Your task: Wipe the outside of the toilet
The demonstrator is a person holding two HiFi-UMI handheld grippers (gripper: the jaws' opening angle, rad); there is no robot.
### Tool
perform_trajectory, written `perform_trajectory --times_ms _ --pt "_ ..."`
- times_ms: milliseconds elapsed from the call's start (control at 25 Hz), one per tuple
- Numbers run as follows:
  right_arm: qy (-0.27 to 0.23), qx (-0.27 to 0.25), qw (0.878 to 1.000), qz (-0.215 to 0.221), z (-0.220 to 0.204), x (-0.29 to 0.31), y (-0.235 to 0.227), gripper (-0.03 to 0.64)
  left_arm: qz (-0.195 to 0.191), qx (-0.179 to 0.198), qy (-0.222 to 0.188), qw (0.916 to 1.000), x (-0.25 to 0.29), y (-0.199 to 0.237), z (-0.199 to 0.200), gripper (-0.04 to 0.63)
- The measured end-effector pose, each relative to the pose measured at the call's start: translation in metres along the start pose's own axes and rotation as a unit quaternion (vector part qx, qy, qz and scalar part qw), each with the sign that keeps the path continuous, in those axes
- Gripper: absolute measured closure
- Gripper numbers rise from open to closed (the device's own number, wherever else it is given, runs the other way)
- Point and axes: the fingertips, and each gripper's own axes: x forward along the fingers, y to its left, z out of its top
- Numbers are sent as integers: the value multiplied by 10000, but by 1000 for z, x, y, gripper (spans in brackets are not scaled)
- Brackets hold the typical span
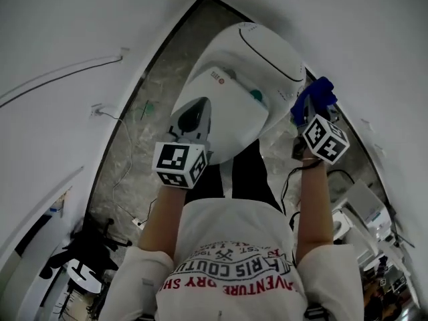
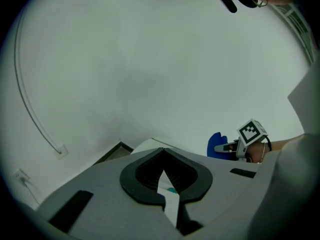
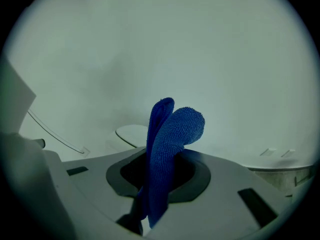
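In the head view, we look steeply down on a white ceramic toilet with a closed lid (image 1: 249,65) in the upper centre of the frame, standing on a mottled grey stone floor (image 1: 150,122). The left gripper (image 1: 195,112) sits at centre left, over the near edge of the toilet. The right gripper (image 1: 309,107) is at the upper right, beside the toilet's right side, with a blue terry cloth (image 1: 322,91) bunched at its tip.

In the left gripper view, we see the left gripper (image 2: 162,160) with its jaws pressed together at the tips and nothing between them. A sliver of the toilet (image 2: 149,145) shows just above them, and the cloth (image 2: 216,144) appears at the right.

In the right gripper view, the right gripper (image 3: 164,160) pinches the cloth (image 3: 174,134), which stands up in a fold at the centre. The toilet lid (image 3: 131,133) lies at the left, behind it.
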Motion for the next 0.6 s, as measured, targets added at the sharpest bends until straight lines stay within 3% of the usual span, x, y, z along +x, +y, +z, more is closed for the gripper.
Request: perform_trajectory --times_ms 120,360,480,600 --pt "282 -249 9993 1 -1 42 -7 540 418 -406 74 9983 21 22 -23 589" --pt "501 -507 9973 189 -2 98 -2 540 913 -857 90 9921 57 41 -53 589" --pt "469 -765 9959 95 5 111 5 540 1057 -1045 73 9889 70 43 -65 589" --pt "463 -1103 9924 291 14 121 18 540 1098 -1173 88 9870 83 45 -75 589"
